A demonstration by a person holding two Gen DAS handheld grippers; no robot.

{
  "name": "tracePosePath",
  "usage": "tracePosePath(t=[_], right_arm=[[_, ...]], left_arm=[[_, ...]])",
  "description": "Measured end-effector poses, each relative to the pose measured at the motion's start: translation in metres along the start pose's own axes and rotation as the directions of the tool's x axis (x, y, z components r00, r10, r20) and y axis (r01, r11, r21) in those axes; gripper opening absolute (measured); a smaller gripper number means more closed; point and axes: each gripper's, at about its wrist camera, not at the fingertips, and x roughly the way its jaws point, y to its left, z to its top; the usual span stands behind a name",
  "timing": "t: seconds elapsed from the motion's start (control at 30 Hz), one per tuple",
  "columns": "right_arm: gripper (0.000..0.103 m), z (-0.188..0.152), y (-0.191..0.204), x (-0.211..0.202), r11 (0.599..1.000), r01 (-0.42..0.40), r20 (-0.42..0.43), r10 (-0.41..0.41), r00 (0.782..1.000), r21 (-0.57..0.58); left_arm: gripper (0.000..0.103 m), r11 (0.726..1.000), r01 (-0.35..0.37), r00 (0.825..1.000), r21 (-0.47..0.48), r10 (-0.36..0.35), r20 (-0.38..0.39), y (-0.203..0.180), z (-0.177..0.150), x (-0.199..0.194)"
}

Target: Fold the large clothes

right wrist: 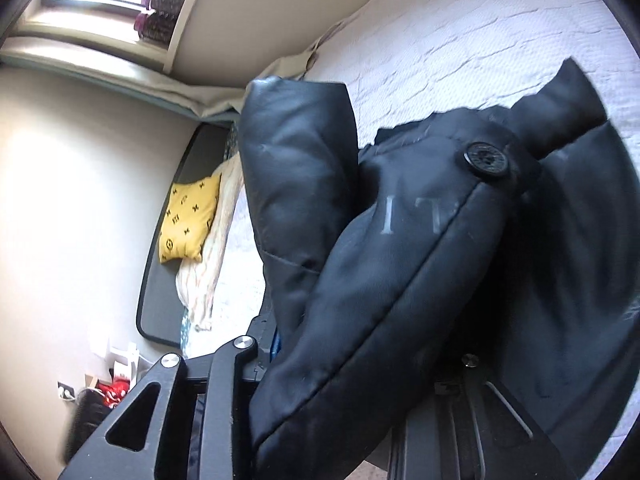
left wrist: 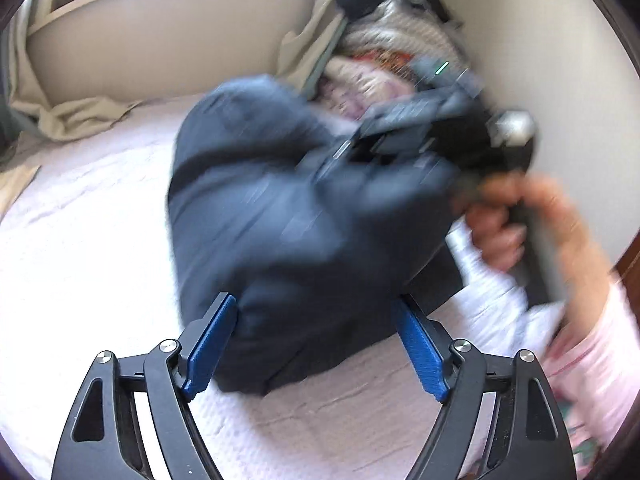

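A dark navy puffer jacket [left wrist: 288, 208] lies bunched on the white bed [left wrist: 80, 240]. My left gripper [left wrist: 316, 340] is open, its blue pads on either side of the jacket's near edge, not closed on it. My right gripper [left wrist: 420, 128] shows blurred at the jacket's far right, held by a hand [left wrist: 504, 220]. In the right wrist view the jacket [right wrist: 380, 280] with a black button [right wrist: 486, 159] drapes over my right gripper, hiding the fingertips; it appears clamped on the fabric.
A beige wall [left wrist: 140, 40] and crumpled cream curtain [left wrist: 80, 116] border the bed. Striped and patterned pillows [left wrist: 384, 52] lie at the head. A yellow cushion [right wrist: 190, 220] and headboard [right wrist: 160, 280] show in the right wrist view. Clutter sits on the floor [right wrist: 108, 392].
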Motion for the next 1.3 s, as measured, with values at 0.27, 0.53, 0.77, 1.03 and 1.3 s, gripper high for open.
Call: tracePosePath(t=[0.27,0.53,0.77,1.03,1.3], right_arm=[[0.019,0.009,-0.004,-0.008,0.999,-0.033,0.033,0.033,0.999,0.007],[0.018,0.004,-0.009,-0.033,0.999,-0.029,0.078,0.030,0.997,-0.019],[0.017,0.000,-0.006,-0.035,0.999,-0.025,0.082,0.027,0.996,-0.029],[0.017,0.004,-0.007,-0.047,0.999,-0.050,0.129,0.052,0.990,-0.018],[0.017,0.003,-0.009,-0.047,0.999,-0.053,0.140,0.054,0.989,-0.011]], left_arm=[[0.091,0.972,-0.214,0.977,0.102,0.213,0.015,-0.007,-0.010,0.034],[0.091,0.950,-0.268,0.963,0.161,0.257,0.082,-0.031,-0.023,0.025],[0.092,0.947,-0.302,0.953,0.111,0.304,0.002,-0.026,-0.033,0.040],[0.092,0.983,-0.180,0.984,0.031,0.180,0.009,-0.022,-0.026,0.020],[0.092,0.996,-0.072,0.997,-0.049,0.072,-0.013,-0.001,-0.024,0.004]])
